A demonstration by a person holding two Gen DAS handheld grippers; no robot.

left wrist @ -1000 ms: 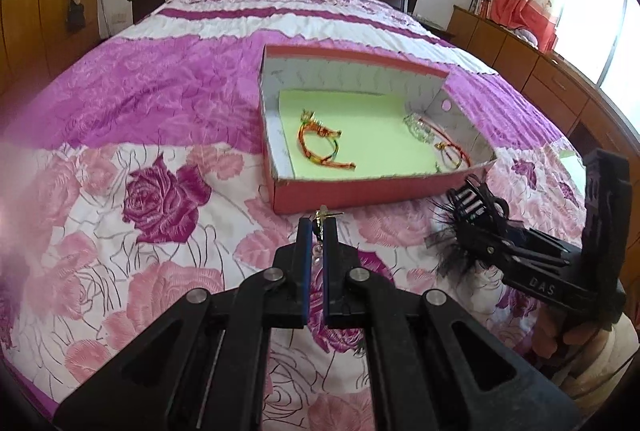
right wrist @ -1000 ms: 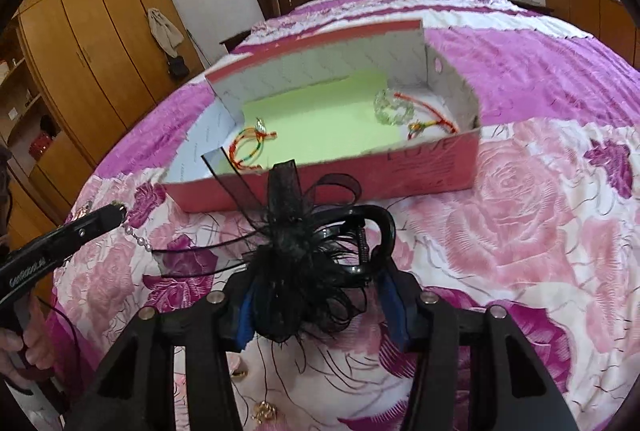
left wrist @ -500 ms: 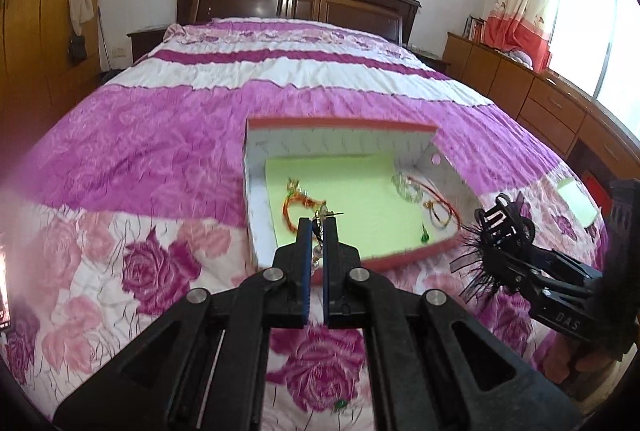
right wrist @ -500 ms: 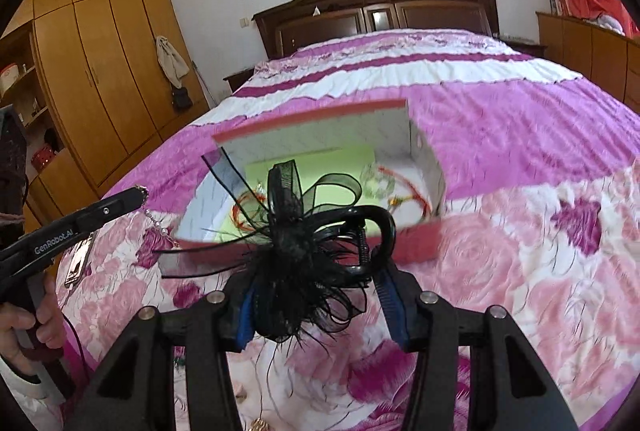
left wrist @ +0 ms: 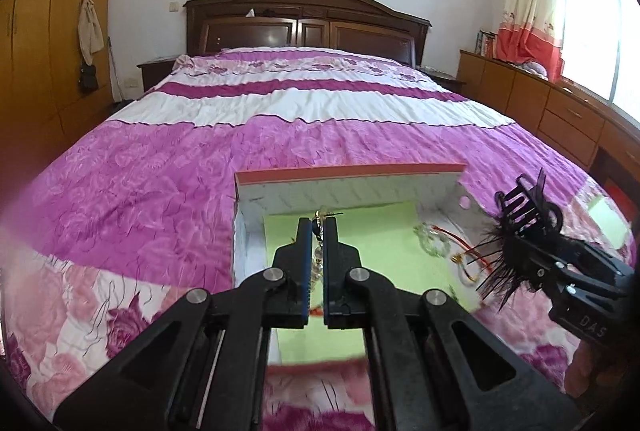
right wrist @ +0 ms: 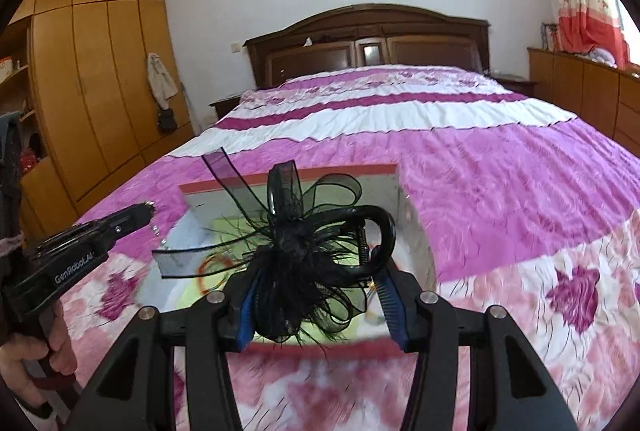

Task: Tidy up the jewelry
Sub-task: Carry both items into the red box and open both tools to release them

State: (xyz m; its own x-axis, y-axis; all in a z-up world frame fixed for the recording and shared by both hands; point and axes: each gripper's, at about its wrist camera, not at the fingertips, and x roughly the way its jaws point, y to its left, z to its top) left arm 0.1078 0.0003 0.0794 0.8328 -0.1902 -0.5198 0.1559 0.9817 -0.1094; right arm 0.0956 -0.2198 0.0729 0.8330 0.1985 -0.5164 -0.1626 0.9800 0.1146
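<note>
Over a bed spread with a pink-and-magenta rose quilt [left wrist: 152, 191], the left tool [left wrist: 318, 227], its black arm lettered "GenRobot.AI", is clenched on a small beaded chain with a gold clasp [left wrist: 317, 263] above the red-edged, green-lined cardboard box [left wrist: 348, 173]. To its right, a clear bead bracelet [left wrist: 434, 243] and a red cord bracelet [left wrist: 466, 263] lie on the lining. Farther right, the right tool [right wrist: 320, 295], marked "DAS", grips a black feathered claw hair clip [right wrist: 316, 235] above the box.
</note>
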